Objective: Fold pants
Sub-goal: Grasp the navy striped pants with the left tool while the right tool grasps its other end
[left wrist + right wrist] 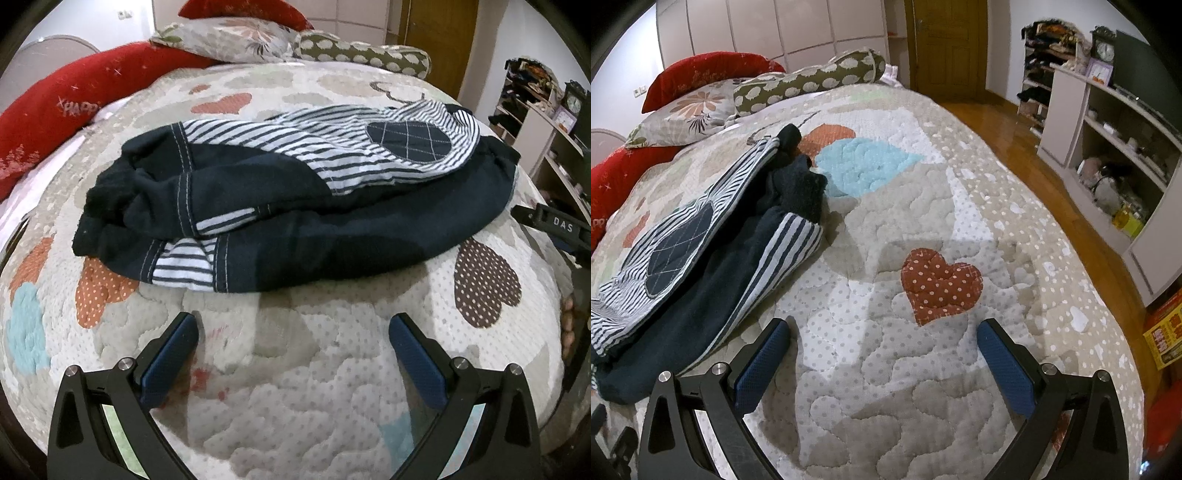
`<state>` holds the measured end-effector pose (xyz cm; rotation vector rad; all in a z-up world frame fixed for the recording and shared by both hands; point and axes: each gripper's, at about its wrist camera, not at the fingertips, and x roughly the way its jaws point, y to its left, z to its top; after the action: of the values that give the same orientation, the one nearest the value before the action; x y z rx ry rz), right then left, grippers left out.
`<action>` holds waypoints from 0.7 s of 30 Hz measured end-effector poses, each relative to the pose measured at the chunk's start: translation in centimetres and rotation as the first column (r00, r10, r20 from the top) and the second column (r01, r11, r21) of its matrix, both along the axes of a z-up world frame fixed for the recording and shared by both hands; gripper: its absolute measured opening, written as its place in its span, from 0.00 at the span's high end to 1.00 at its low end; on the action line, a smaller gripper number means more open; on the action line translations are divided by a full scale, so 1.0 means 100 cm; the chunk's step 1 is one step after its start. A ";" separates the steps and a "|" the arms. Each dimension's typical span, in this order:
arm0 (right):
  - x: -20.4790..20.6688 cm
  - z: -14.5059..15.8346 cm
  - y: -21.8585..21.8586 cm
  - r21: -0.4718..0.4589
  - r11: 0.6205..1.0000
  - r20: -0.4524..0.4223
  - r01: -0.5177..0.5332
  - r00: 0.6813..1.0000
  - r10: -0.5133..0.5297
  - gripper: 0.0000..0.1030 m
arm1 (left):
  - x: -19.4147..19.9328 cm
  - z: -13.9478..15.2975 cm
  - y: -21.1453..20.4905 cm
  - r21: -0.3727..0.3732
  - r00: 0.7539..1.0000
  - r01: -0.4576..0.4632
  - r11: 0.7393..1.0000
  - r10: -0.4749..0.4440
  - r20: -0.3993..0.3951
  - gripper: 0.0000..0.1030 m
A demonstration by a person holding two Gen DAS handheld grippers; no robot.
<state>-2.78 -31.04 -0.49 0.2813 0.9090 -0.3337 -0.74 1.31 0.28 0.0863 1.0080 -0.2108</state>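
Left wrist view shows the pants (pixel 295 192), soft, limp and light, bunched on the quilted bed (pixel 295 387), best pinched at a hem or waistband edge, while left gripper (pixel 293 328) and right gripper (pixel 884 334) hover with jaws wide, empty.

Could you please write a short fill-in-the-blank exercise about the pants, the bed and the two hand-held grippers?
1. The pants lie on a quilted bedspread, bunched and not yet ____.
2. Both the left hand-held gripper and the right hand-held gripper are ____, holding nothing.
3. Near the right hand-held gripper, a polka-dotted patch has the shape of a ____.

Missing words: folded; open; heart
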 end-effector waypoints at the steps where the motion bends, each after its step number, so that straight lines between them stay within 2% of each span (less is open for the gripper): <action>1: 0.002 0.001 -0.002 0.010 1.000 -0.013 -0.016 1.000 0.017 0.00 | -0.002 0.001 0.002 -0.009 1.000 0.001 1.000 -0.001 -0.013 0.00; 3: 0.008 0.002 -0.005 0.016 0.998 -0.056 -0.066 0.996 0.067 0.00 | -0.004 0.011 0.013 -0.074 0.998 -0.003 0.997 -0.002 -0.064 0.00; 5: 0.009 0.006 -0.009 0.039 0.994 -0.094 -0.099 0.990 0.102 0.01 | -0.007 0.025 0.026 -0.160 0.997 -0.007 0.987 -0.005 -0.076 0.00; 6: 0.005 0.013 -0.012 0.048 0.994 -0.092 -0.099 0.990 0.103 0.05 | -0.007 0.033 0.033 -0.197 0.997 -0.014 0.980 0.000 -0.072 0.00; 8: -0.005 0.028 -0.015 0.054 0.995 -0.039 -0.088 0.995 0.090 0.11 | -0.003 0.050 0.051 -0.281 0.998 -0.042 0.959 0.028 -0.054 0.00; 10: -0.015 0.047 -0.016 0.119 0.986 0.045 -0.113 0.993 0.108 0.11 | 0.006 0.059 0.060 -0.332 0.998 -0.060 0.942 0.046 -0.050 0.00; 12: -0.012 0.060 -0.015 0.217 0.961 0.110 -0.172 0.982 0.151 0.14 | 0.020 0.062 0.062 -0.371 0.997 -0.068 0.926 0.047 -0.066 0.00; 14: 0.002 0.065 -0.008 0.322 0.915 0.150 -0.244 0.967 0.205 0.17 | 0.033 0.060 0.062 -0.434 0.993 -0.091 0.896 0.046 -0.112 0.02; 17: 0.026 0.060 0.006 0.433 0.858 0.149 -0.274 0.961 0.232 0.29 | 0.048 0.054 0.057 -0.511 0.986 -0.102 0.854 0.017 -0.168 0.06; 18: 0.036 0.057 0.011 0.459 0.844 0.143 -0.277 0.961 0.238 0.33 | 0.051 0.053 0.055 -0.520 0.984 -0.105 0.848 0.014 -0.176 0.06; 21: 0.063 0.048 0.026 0.452 0.853 0.102 -0.261 0.965 0.241 0.37 | 0.057 0.047 0.050 -0.534 0.981 -0.112 0.838 0.009 -0.192 0.06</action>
<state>3.54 -28.39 4.33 0.6017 0.9644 0.1409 4.92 6.35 5.02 -0.4956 1.0981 -0.4473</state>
